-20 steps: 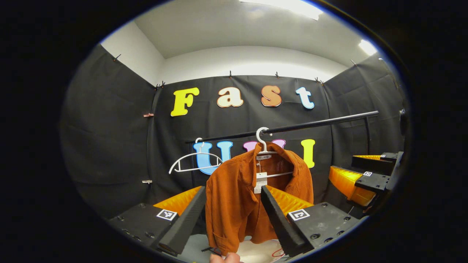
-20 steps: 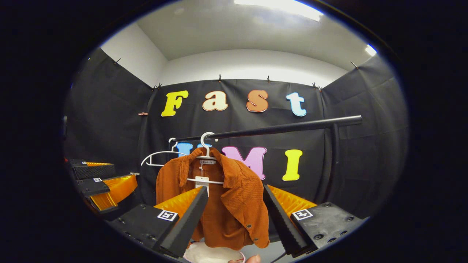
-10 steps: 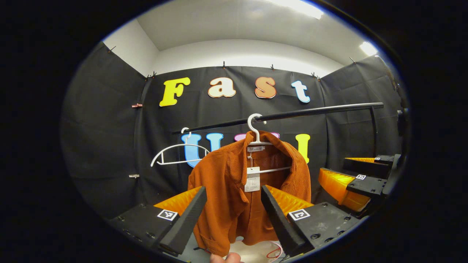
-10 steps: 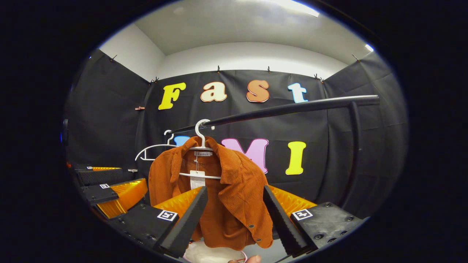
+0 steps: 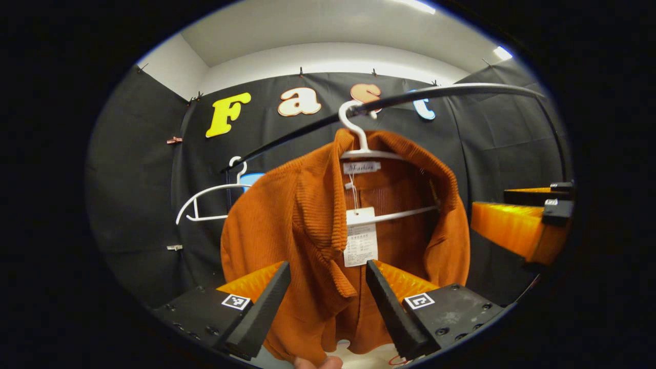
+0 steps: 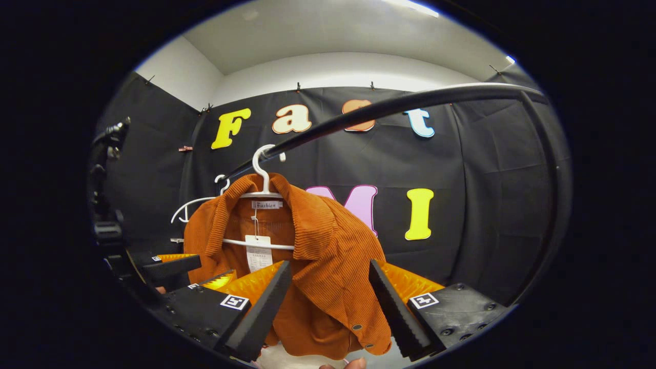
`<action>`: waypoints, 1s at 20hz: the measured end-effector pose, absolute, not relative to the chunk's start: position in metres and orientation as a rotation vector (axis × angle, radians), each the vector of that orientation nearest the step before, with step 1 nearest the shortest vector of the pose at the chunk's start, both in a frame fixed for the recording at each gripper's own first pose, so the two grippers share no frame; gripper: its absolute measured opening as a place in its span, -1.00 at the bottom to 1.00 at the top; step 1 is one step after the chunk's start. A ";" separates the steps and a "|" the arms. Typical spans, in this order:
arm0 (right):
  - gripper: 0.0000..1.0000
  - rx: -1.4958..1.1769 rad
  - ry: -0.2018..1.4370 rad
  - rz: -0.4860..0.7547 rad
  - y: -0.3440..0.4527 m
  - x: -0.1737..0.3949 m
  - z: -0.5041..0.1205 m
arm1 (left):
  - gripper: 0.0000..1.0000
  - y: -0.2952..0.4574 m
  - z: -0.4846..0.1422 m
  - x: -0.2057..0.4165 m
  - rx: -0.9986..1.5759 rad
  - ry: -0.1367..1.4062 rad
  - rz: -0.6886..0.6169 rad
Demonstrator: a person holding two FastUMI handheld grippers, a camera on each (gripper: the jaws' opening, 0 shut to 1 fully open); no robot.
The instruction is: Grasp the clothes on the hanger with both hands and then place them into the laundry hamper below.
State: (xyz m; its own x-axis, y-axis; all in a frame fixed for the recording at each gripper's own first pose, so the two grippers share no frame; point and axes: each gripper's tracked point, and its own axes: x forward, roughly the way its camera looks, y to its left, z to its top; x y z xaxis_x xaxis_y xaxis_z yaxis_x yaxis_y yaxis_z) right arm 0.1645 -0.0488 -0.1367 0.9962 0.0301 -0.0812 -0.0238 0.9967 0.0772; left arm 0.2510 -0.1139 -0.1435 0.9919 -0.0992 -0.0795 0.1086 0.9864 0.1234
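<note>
Early stage: orange corduroy jacket (image 5: pixel 328 241) on its white hanger (image 5: pixel 359 148); left hand-held gripper (image 5: pixel 328 302) and right hand-held gripper (image 6: pixel 330 302) both spread wide, nothing grasped.

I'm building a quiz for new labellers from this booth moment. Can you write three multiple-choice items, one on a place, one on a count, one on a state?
1. Where does the orange jacket hang?
A. on a white hanger on the black rail
B. folded in the hamper
C. across the left gripper

2. How many white hangers are on the rail?
A. one
B. two
C. four

3. How do the left gripper's jaws stand?
A. shut on the jacket
B. shut on the rail
C. open, jacket in the gap beyond them

Answers:
1 A: its hanger hooks over the rail.
2 B: a bare hanger hangs beside the loaded one.
3 C: the fingers stand apart, with no cloth pinched between them.
</note>
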 end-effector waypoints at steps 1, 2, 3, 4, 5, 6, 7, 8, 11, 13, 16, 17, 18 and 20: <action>0.95 0.079 0.085 0.035 -0.045 0.169 -0.140 | 0.87 -0.111 -0.145 0.259 0.130 0.066 -0.090; 0.96 0.081 0.088 0.042 -0.041 0.174 -0.144 | 0.89 -0.107 -0.147 0.268 0.129 0.058 -0.076; 0.96 0.081 0.090 0.047 -0.037 0.178 -0.148 | 0.86 -0.105 -0.150 0.276 0.119 0.066 -0.080; 0.96 0.079 0.094 0.048 -0.035 0.183 -0.152 | 0.66 -0.107 -0.155 0.282 0.101 0.081 -0.096; 0.96 0.074 0.095 0.047 -0.033 0.188 -0.155 | 0.30 -0.107 -0.157 0.286 0.080 0.097 -0.109; 0.96 0.070 0.097 0.042 -0.031 0.194 -0.159 | -0.07 -0.102 -0.157 0.287 0.068 0.109 -0.112; 0.96 0.064 0.099 0.037 -0.030 0.200 -0.163 | -0.43 -0.100 -0.155 0.287 0.060 0.116 -0.121; 0.95 0.061 0.098 0.031 -0.029 0.209 -0.166 | -0.80 -0.102 -0.156 0.286 0.050 0.121 -0.143; 0.95 0.045 0.103 0.005 -0.026 0.236 -0.184 | -0.82 -0.104 -0.152 0.277 0.031 0.130 -0.179; 0.66 0.040 0.129 -0.016 -0.029 0.249 -0.198 | -0.83 -0.101 -0.150 0.273 0.046 0.128 -0.175; -0.18 0.107 0.203 0.005 -0.021 0.265 -0.218 | -0.83 -0.102 -0.152 0.272 0.062 0.133 -0.184; -0.46 0.169 0.243 -0.008 -0.023 0.261 -0.225 | -0.83 -0.101 -0.151 0.272 0.064 0.132 -0.185; -0.74 0.246 0.269 0.010 -0.019 0.262 -0.230 | -0.83 -0.100 -0.151 0.273 0.064 0.132 -0.183; -0.91 0.361 0.323 0.054 -0.006 0.258 -0.234 | -0.83 -0.095 -0.150 0.274 0.054 0.132 -0.174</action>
State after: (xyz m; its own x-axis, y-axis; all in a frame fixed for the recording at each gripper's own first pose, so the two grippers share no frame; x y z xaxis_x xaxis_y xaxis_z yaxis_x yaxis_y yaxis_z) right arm 0.2584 -0.0060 -0.2339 0.9474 0.1088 -0.3010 0.0056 0.9346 0.3557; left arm 0.2741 -0.0954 -0.1500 0.9763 -0.1686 -0.1354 0.1756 0.9836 0.0420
